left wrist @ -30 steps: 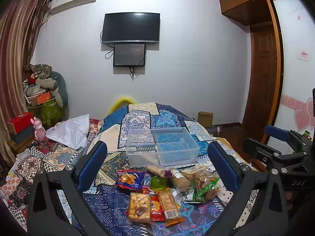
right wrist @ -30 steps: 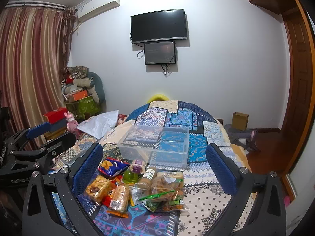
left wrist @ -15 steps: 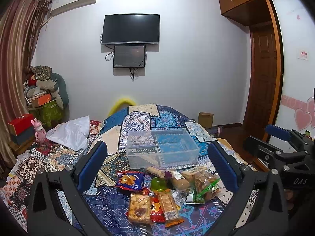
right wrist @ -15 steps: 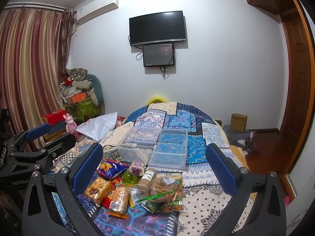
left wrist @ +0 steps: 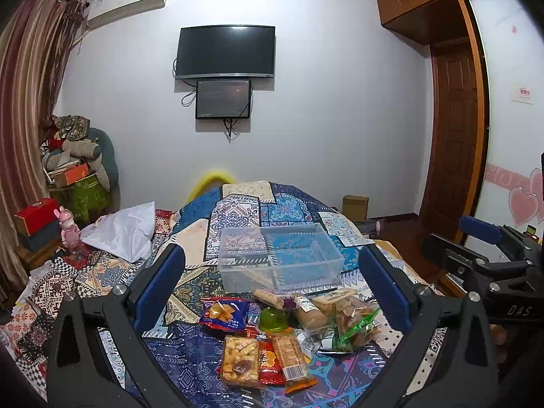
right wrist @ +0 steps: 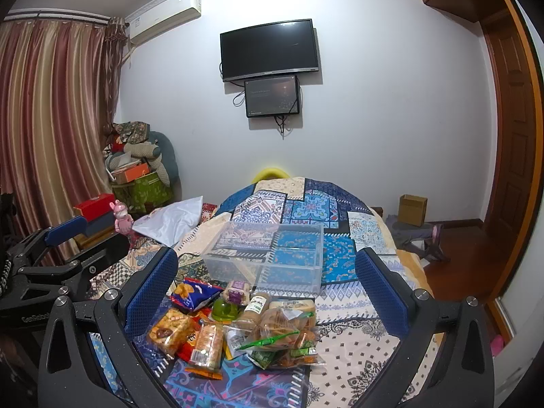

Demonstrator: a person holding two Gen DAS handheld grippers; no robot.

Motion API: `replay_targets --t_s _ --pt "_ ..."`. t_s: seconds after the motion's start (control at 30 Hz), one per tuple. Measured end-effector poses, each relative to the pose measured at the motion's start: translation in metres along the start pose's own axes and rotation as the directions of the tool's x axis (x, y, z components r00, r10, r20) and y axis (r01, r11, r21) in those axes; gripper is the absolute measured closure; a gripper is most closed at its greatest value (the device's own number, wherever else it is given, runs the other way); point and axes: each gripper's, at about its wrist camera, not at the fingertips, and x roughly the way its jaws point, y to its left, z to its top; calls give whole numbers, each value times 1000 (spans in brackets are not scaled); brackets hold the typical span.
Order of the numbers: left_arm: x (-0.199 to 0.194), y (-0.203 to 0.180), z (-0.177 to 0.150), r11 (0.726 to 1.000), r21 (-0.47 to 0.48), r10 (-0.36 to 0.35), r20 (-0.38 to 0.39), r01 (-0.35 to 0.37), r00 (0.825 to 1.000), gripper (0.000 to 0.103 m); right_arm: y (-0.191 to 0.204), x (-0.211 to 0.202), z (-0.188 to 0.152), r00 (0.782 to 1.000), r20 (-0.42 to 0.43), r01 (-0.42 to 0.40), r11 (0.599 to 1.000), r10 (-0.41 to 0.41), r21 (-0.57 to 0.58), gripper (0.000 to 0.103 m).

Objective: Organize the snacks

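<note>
On the bed (left wrist: 238, 210), a clear bin (left wrist: 280, 260) sits empty on the patchwork quilt, and the snacks (left wrist: 282, 326) are heaped on the near side of it, just short of its front wall. Both tools are hovering above the pile with nothing in them: the left hand-held gripper (left wrist: 272, 285) has its blue pads spread wide, and the right hand-held gripper (right wrist: 267, 285) is just as wide open. So nothing is sorted yet, and I'd say the step in hand is picking the first packet. Best bet is probably something loose at the edge, like the blue chip bag (left wrist: 224, 312) on the left or the nut bar (left wrist: 239, 360) nearest the camera, not the stuff buried in the middle. Come straight down, pinch across the short side, and go easy, since crinkly bags slip and chips crush. The green jelly cup (left wrist: 272, 319) is round and slick, so I'd grab it low around the body. Lift clear of the bin wall before dropping in. Views differ a bit: the left one shows the right tool off to its right side plus the wardrobe (left wrist: 442, 6), while the right one shows the left tool at its left edge, way more of the curtain (right wrist: 51, 129), and the cookie bag (right wrist: 282, 329) with its green strip more plainly.
</note>
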Motion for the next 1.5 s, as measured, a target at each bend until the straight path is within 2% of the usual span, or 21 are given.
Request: replay_targets --t_s 0.8,1.1,1.3,1.5 --pt "-3 0 2 1000 -7 -3 3 4 1000 0 -2 -1 1 1000 -2 -4 1000 4 10 0" --pt "5 3 -1 1000 -10 -6 -21 5 1000 0 -2 1 0 1000 -8 -7 1000 7 18 0" --pt "17 6 -10 1000 -3 -15 -61 15 998 0 -7 10 -7 999 -32 -2 1000 2 23 0" --pt "46 15 -36 1000 -10 -22 -180 21 983 0 -17 32 -23 993 -117 13 999 -9 32 0"
